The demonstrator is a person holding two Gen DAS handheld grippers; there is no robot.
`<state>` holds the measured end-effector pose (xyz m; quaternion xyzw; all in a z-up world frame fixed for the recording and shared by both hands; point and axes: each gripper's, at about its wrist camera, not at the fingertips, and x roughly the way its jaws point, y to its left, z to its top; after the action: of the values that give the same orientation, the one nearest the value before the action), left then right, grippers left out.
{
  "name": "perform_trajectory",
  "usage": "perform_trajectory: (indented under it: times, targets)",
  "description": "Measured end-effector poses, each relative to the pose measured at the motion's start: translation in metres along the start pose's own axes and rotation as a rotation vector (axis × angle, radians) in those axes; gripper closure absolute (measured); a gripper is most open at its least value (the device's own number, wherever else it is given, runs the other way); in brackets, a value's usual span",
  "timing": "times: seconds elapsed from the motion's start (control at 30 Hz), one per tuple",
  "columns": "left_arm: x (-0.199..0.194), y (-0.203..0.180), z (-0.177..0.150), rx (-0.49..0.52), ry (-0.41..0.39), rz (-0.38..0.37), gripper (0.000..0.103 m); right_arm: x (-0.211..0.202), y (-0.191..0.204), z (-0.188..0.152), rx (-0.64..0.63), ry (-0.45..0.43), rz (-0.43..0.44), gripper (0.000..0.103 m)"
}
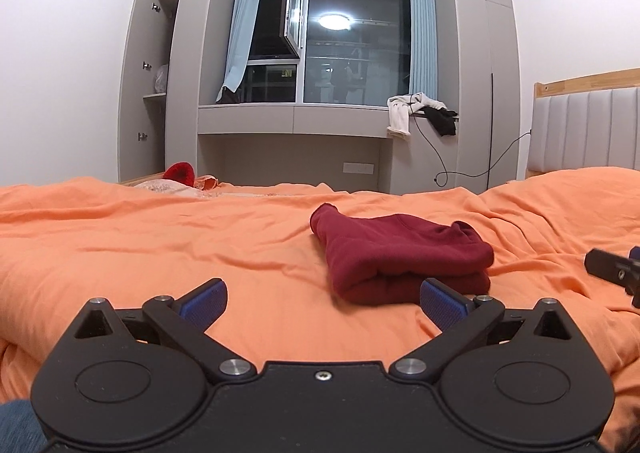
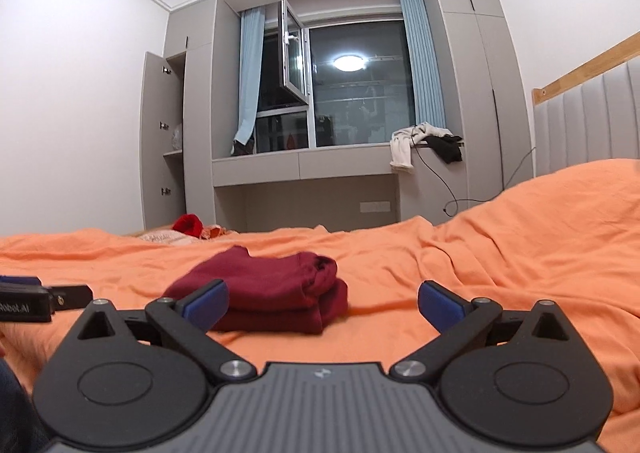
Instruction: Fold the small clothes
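Maroon garment [image 1: 404,255] folded into a compact stack on the orange bed [image 1: 160,237]; both tools empty and spread wide.

Left tool [image 1: 322,301] held low over the bedcover, blue pads [image 1: 204,303] far apart, nothing between them, the stack just ahead and slightly right, near the right pad. Right tool [image 2: 323,303] likewise agape and empty, the same garment [image 2: 272,289] ahead and left, partly behind its left pad. Each tool glimpsed at the edge of the other's view, flanking the stack. Judged near finished for this piece: layers doubled over, edges roughly aligned, one rolled end a little loose. Possibly left: a final tidy, or a next item. More fabric, red [image 1: 180,172] and pale, at the far edge of the bed, and clothes on the window ledge [image 1: 420,111], unfolded; whether part of the job, impossible to say.
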<state>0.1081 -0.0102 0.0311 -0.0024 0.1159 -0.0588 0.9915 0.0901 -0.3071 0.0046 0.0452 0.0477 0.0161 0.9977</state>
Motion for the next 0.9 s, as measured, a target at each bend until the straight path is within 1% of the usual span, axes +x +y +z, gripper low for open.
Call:
perform_trajectory:
  times: [0.23, 0.9]
  targets:
    - [-0.006, 0.001, -0.004, -0.008, 0.008, -0.009, 0.001, -0.006, 0.002, -0.007, -0.022, 0.016, -0.01, 0.0]
    - [-0.002, 0.001, -0.004, -0.001, 0.018, -0.004, 0.001, -0.004, 0.005, -0.012, -0.033, 0.026, -0.008, 0.0]
